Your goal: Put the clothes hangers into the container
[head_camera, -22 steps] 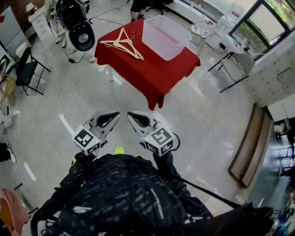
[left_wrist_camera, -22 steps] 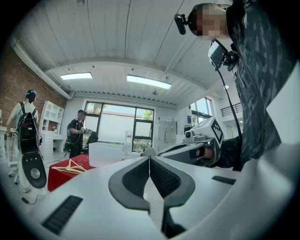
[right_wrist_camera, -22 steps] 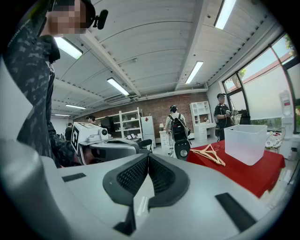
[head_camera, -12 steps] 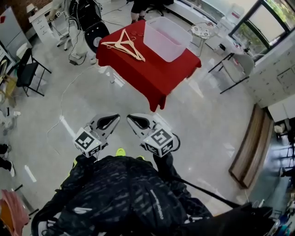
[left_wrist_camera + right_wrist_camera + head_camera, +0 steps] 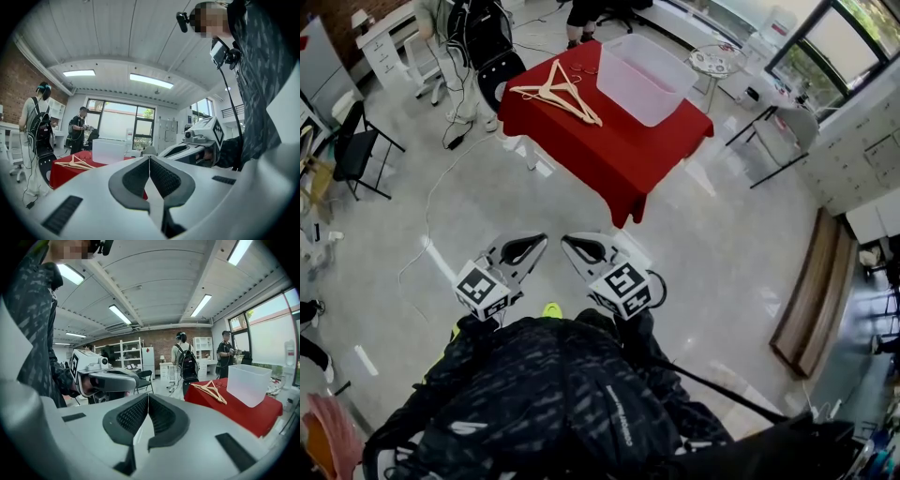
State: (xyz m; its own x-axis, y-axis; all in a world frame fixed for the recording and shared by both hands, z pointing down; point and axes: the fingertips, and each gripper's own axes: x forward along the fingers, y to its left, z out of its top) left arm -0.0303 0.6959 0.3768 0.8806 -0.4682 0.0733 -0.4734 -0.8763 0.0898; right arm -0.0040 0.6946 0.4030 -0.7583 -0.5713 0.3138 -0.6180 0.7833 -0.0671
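Several wooden clothes hangers [image 5: 558,94] lie in a pile on the left part of a red-clothed table [image 5: 628,150], some way ahead of me across the floor. A translucent plastic container [image 5: 644,80] stands on the table's right part and looks empty. My left gripper [image 5: 540,240] and right gripper [image 5: 566,242] are held side by side in front of my body, far short of the table. Both are shut with nothing between the jaws. The left gripper view shows its shut tips [image 5: 149,157] and the hangers [image 5: 75,161]. From the right gripper [image 5: 148,395], the hangers [image 5: 210,391] and container [image 5: 248,383] show.
A person with a backpack [image 5: 478,37] stands by the table's far left corner; another person [image 5: 226,352] is behind the table. A black chair [image 5: 356,141] stands left, a round side table [image 5: 711,61] beyond the container, a wooden bench [image 5: 811,291] right. A cable [image 5: 431,216] crosses the floor.
The person with the backpack has walked in closer to the table's far left corner. The table sits slightly lower in the head view. Both grippers stay shut and side by side.
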